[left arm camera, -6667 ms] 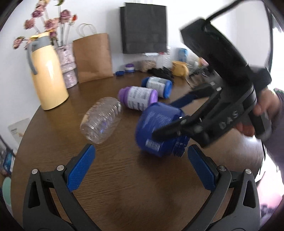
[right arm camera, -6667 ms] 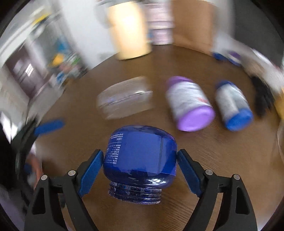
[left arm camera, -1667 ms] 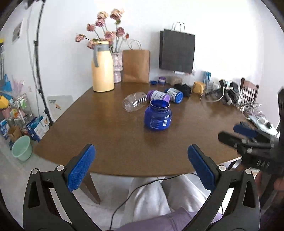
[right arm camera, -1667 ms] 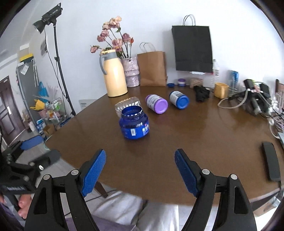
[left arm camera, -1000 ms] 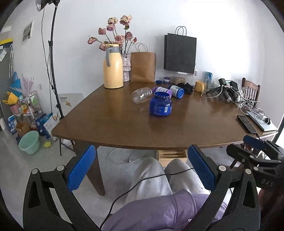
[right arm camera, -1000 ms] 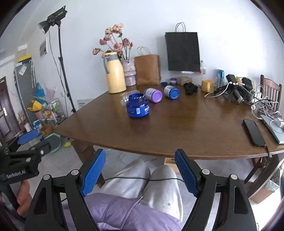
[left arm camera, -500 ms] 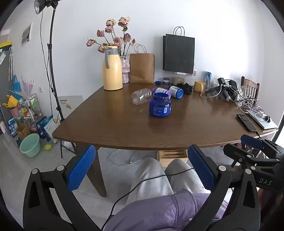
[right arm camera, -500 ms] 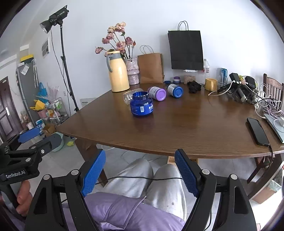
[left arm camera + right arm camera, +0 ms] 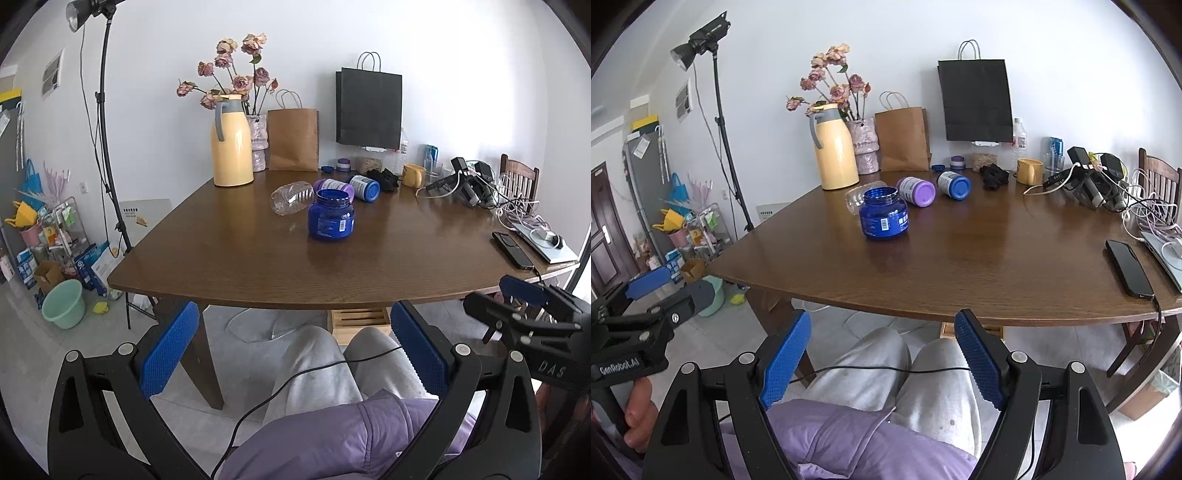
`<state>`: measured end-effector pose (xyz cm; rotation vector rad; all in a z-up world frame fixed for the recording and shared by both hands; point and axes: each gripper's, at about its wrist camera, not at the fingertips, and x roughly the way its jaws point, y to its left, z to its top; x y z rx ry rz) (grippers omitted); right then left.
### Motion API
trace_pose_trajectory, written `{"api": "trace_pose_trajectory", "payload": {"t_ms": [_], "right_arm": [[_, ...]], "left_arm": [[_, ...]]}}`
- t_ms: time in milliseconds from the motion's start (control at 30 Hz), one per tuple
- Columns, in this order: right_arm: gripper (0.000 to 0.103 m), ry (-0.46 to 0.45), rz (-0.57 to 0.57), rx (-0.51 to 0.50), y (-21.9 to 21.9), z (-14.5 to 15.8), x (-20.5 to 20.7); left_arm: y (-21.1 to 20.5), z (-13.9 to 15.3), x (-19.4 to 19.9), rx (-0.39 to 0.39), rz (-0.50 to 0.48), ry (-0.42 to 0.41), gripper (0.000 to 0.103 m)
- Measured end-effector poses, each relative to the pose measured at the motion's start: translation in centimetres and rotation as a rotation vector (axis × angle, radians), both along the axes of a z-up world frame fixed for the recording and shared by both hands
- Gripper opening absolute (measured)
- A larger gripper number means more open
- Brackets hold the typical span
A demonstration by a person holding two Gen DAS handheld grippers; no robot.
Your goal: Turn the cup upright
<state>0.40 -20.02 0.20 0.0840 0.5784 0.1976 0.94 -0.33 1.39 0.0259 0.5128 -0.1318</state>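
Note:
The blue cup, a wide-mouthed blue jar [image 9: 331, 215], stands upright with its mouth up on the brown table [image 9: 258, 266]; it also shows in the right wrist view [image 9: 883, 215]. My left gripper [image 9: 295, 347] is open and empty, held low over the person's lap, well short of the table edge. My right gripper [image 9: 882, 349] is open and empty, also back over the lap. Each gripper shows at the edge of the other's view.
A clear bottle [image 9: 291, 196], a purple-capped jar [image 9: 916, 191] and a blue-capped jar [image 9: 954, 184] lie behind the cup. A yellow jug [image 9: 231, 147], paper bags, a mug, cables and a phone [image 9: 1128, 267] sit around the table.
The right gripper let go of the blue jar, which now stands upright. Both grippers pulled back from the table to over the lap; little has moved in the last half second.

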Motion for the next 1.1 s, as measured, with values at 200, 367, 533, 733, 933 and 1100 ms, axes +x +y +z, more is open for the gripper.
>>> {"api": "trace_pose_trajectory", "payload": {"t_ms": [200, 367, 533, 733, 933, 1100], "right_arm": [[0.083, -0.011, -0.013, 0.022, -0.36, 0.17, -0.08], [0.083, -0.035, -0.014, 0.043, -0.75, 0.52, -0.36], [0.083, -0.031, -0.018, 0.048, -0.91, 0.55, -0.19], [0.083, -0.036, -0.009, 0.041, -0.72, 0.54, -0.28], [0.083, -0.030, -0.017, 0.046, -0.61, 0.62, -0.30], [0.083, -0.033, -0.006, 0.042, -0.27, 0.60, -0.33]], "left_arm": [[-0.15, -0.11, -0.15, -0.001, 0.005, -0.011, 0.103], [-0.17, -0.12, -0.20, 0.000, 0.003, -0.011, 0.103], [-0.27, 0.00, -0.25, 0.001, 0.003, -0.015, 0.103], [-0.28, 0.08, -0.18, 0.000, 0.002, -0.011, 0.103], [-0.23, 0.27, -0.01, 0.000, -0.002, -0.006, 0.103], [0.06, 0.38, 0.23, -0.005, 0.006, -0.009, 0.103]]}}
